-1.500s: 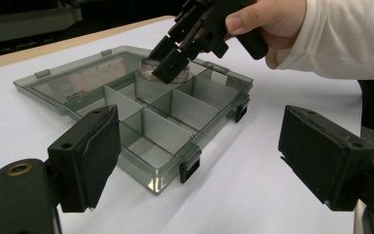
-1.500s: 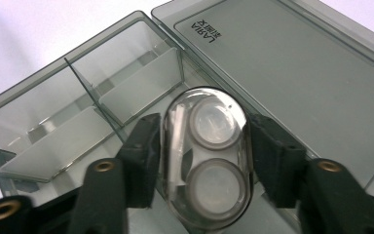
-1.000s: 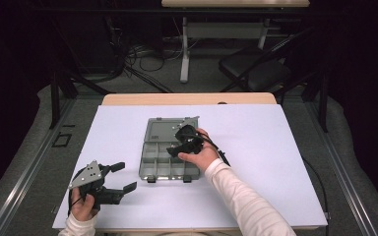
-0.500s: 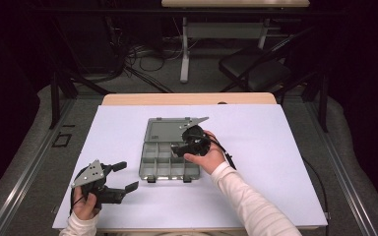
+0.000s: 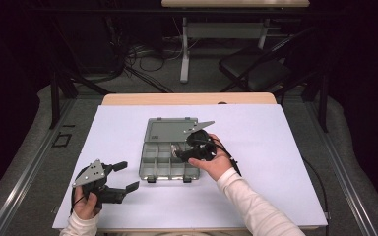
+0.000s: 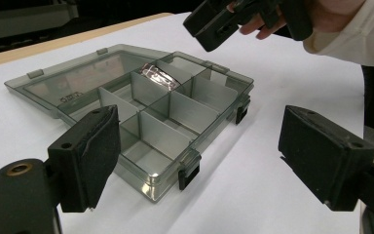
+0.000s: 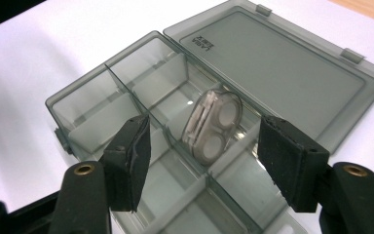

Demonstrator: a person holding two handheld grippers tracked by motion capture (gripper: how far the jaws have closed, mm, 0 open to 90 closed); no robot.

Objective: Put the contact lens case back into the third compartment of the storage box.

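The right gripper (image 7: 202,161), jaws just parting with nothing pinched, hangs over the clear contact-lens case (image 7: 213,127) leaning in a compartment of the open organiser box (image 5: 153,169); placing looks finished, so closing the lid (image 7: 282,63) likely follows.

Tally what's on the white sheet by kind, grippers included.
Compartment box, smoky grey, lid open: 1
Clear round-lobed case, leaning in a compartment: 1
Hand-held grippers: 2, left gripper and right gripper, both with jaws apart
Total: 4
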